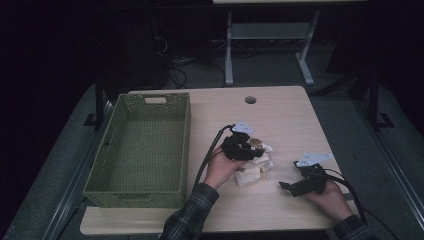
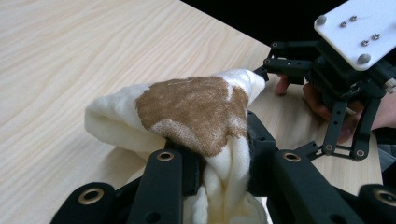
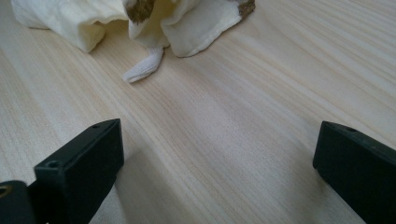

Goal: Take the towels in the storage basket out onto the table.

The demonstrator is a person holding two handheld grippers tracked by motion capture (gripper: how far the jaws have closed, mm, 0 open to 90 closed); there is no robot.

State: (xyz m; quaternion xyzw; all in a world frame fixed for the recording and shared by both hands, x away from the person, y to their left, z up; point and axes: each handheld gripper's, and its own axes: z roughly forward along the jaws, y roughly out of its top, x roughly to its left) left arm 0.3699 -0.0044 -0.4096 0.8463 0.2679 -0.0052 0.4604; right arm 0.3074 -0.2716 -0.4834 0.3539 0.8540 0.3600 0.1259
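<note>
**Cloth pinched at table centre**

Our left gripper (image 2: 226, 172) clamps the cream, brown-patched cloth (image 2: 196, 112) on the table (image 1: 280, 110), probably for lifting toward the green basket (image 1: 150, 195). Our right gripper (image 3: 219, 163) waits beside it, jaws wide, holding nothing.

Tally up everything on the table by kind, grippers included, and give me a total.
Green woven basket: 1
Cream cloth with a brown patch: 1
Black grippers: 2, the left gripper and the right gripper
Total: 4
</note>
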